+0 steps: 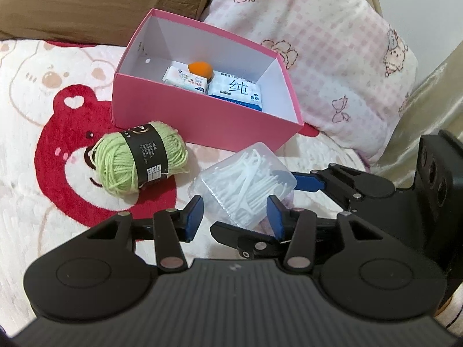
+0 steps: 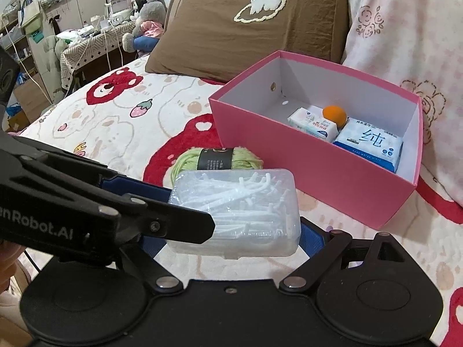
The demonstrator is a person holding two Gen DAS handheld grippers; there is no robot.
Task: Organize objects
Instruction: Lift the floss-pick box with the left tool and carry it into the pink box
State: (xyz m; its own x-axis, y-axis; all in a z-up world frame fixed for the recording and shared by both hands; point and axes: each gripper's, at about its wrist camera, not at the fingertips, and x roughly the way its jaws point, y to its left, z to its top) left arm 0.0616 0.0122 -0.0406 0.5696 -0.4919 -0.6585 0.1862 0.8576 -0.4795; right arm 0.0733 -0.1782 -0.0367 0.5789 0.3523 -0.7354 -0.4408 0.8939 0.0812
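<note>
A clear plastic box of white floss picks hangs above the blanket. My right gripper is shut on it across its length. My left gripper stands slightly open around the box's near corner, with a small gap at its blue pads. A green yarn ball with a black label lies in front of the open pink box. The pink box holds a tissue pack, an orange ball and a wet-wipe pack.
Everything lies on a bed with a white blanket printed with red bears. A brown pillow and a pink checked pillow rest behind the pink box. A cluttered table with plush toys stands beyond the bed's far left.
</note>
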